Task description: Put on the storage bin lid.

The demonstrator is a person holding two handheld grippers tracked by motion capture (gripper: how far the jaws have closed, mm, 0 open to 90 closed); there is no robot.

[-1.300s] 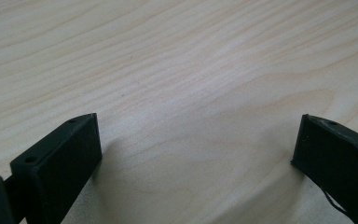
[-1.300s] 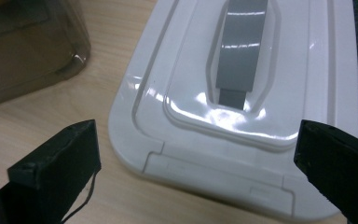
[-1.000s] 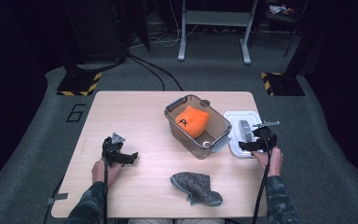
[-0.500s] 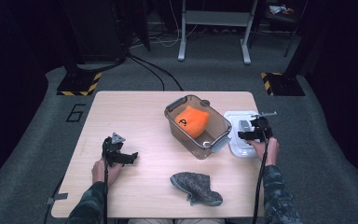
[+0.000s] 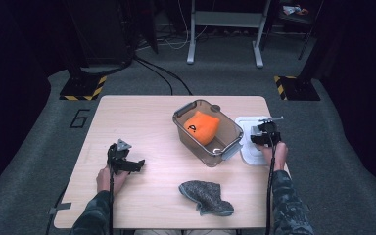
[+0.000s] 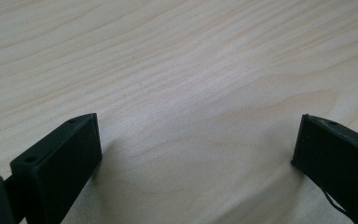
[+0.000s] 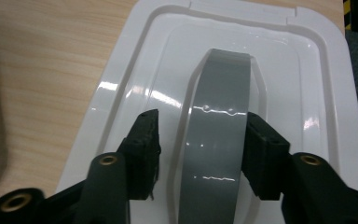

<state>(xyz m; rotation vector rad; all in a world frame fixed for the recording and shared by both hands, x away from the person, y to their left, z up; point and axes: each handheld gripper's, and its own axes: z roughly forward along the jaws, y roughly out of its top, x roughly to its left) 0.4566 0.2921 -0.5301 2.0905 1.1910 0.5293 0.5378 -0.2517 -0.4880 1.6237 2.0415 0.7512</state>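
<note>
The white lid (image 7: 223, 98) is seen lying flat on the table (image 5: 142, 122) at the 3 o'clock side of the clear bin (image 5: 208, 133), just beside it, and the right gripper (image 7: 203, 140) is lowered onto it with its jaws partly parted around the lid's grey handle strip (image 7: 221, 126), the right jaw against the strip and the left jaw just off it. The left gripper (image 6: 196, 140) is held wide open over bare wood at about 9 o'clock on the table, with nothing between its jaws. An orange cloth (image 5: 201, 127) is held in the bin, and a grey cloth (image 5: 206, 197) lies at 6 o'clock from it.
</note>
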